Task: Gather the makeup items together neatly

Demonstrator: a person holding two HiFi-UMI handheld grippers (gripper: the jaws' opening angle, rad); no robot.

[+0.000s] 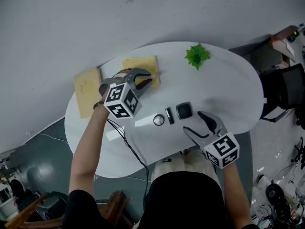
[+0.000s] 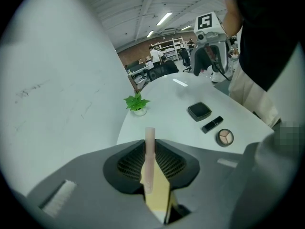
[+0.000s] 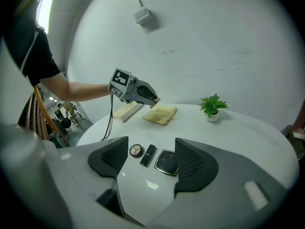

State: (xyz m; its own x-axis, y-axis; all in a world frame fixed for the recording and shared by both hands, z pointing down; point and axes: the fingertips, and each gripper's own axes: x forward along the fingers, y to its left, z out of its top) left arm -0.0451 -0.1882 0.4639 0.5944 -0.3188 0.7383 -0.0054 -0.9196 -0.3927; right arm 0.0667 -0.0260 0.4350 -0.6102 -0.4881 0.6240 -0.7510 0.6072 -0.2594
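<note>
Farthest to my left, a flat tan block (image 1: 87, 92) lies at the edge of the white counter (image 1: 228, 85), hanging a little over the rim. Just beside it my left claw (image 1: 151, 78) hangs in the air above a crumpled yellow cloth (image 1: 140, 65), pointing down at a slant. Its pads are pinched on a slim pink tube (image 2: 150, 147), which stands up between them with its end poking out past the tips. The tube is clear of the cloth and the counter. Nearer the middle, three makeup pieces sit in a close row on the counter: a round palette (image 1: 158, 120) with three shades, then a black lipstick (image 1: 169, 115), then a square black compact (image 1: 184, 110) with its lid down. They lie side by side, not quite touching. Behind them, near the far rim, stands a small green plant (image 1: 197, 56) in a white pot. On my right, the right claw (image 1: 194, 121) is spread wide and grips nothing. It hovers low at the near side of the counter, just short of the row, with the lipstick and compact showing in the gap between its pads.
</note>
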